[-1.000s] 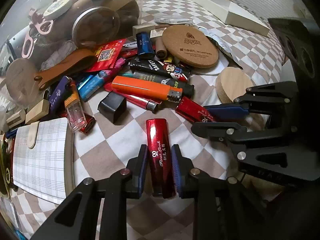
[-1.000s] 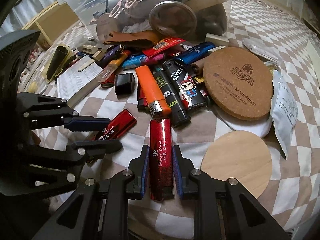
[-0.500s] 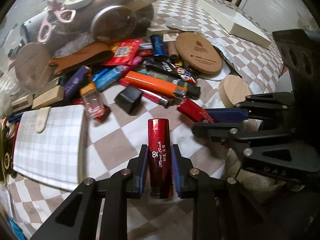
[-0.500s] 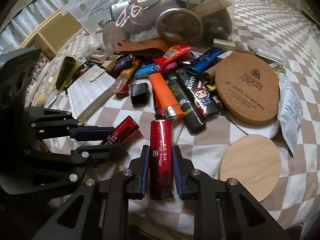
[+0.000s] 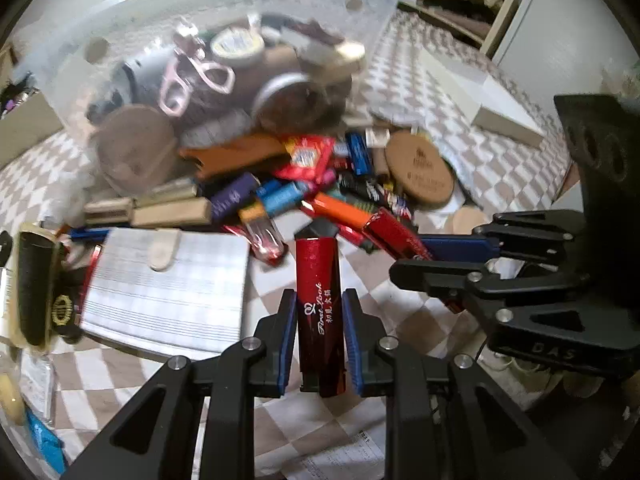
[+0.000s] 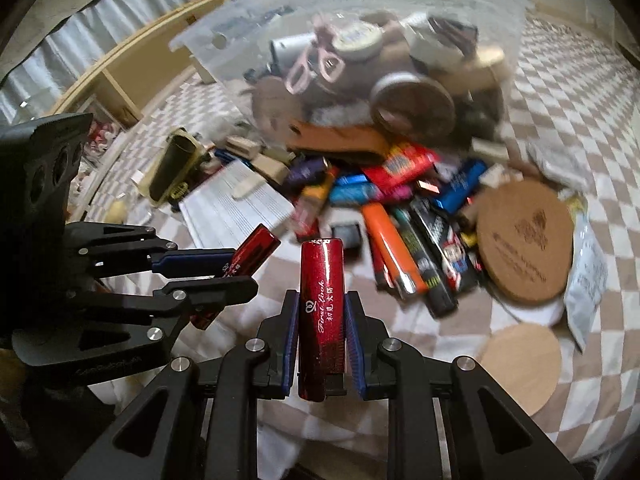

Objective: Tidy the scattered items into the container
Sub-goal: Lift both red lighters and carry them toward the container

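My left gripper is shut on a red metallic lighter, held clear above the checked cloth. My right gripper is shut on a second red lighter of the same kind. Each gripper shows in the other's view, the right gripper with its lighter and the left gripper with its lighter. Ahead stands the clear plastic bin, holding pink scissors, tape and a round tin. In front of it lies a pile with an orange lighter and a cork coaster.
A checked wallet lies left of the pile, beside a black case. A pale wooden disc and a white packet lie at the right. A white box sits behind, a wooden shelf beyond the bed edge.
Both grippers have risen off the cloth, each carrying its red lighter. The pile has dropped back in view and more of the bin shows.
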